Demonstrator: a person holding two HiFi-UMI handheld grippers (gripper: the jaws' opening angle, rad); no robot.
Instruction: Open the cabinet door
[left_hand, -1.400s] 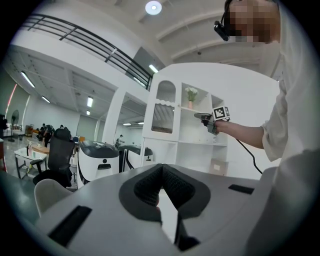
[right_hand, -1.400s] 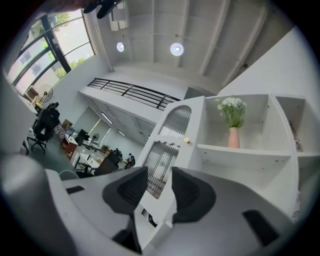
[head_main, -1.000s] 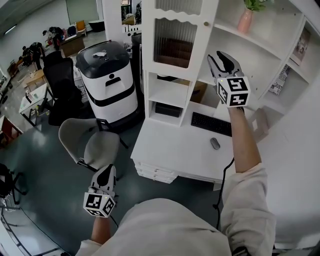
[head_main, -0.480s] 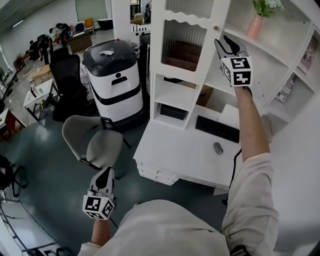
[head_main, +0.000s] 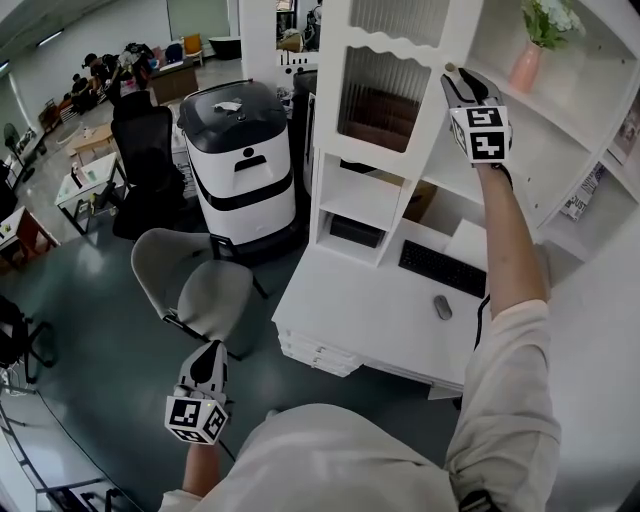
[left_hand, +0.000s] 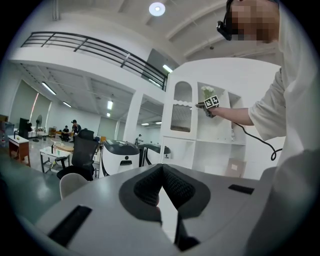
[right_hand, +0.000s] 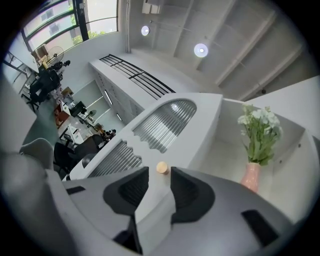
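Cabinet door (head_main: 385, 95) — white frame around a ribbed glass panel with a scalloped upper edge, set in the upper part of a white shelf unit (head_main: 345, 205) that stands on the table (head_main: 350, 315). In the head view the door lies flush with the unit's front. Above it is a second ribbed panel (right_hand: 167, 117) with an arched top.

Knob (right_hand: 161, 167): small, round, pale tan, on the door's right stile near the panel's top corner.

Right tongs (right_hand: 159, 176): held high on an outstretched arm, tips at the knob. The jaws stand narrowly apart, with dark ribbed pads. The knob sits just past the tips, in line with the gap and not clamped. Whether a pad touches it cannot be told.

Left tongs (head_main: 212, 350): low at the person's left side, over the dark floor, well apart from the cabinet. The jaws are together, pads meeting in a V at the tips, nothing between them.

Nearby:
- Pink vase (right_hand: 251, 176), slim and tapered, with green stems and white flowers, in the open shelf bay just right of the door
- Black keyboard (head_main: 442, 268), flat on the table below
- Small grey mouse (head_main: 442, 307), beside the keyboard
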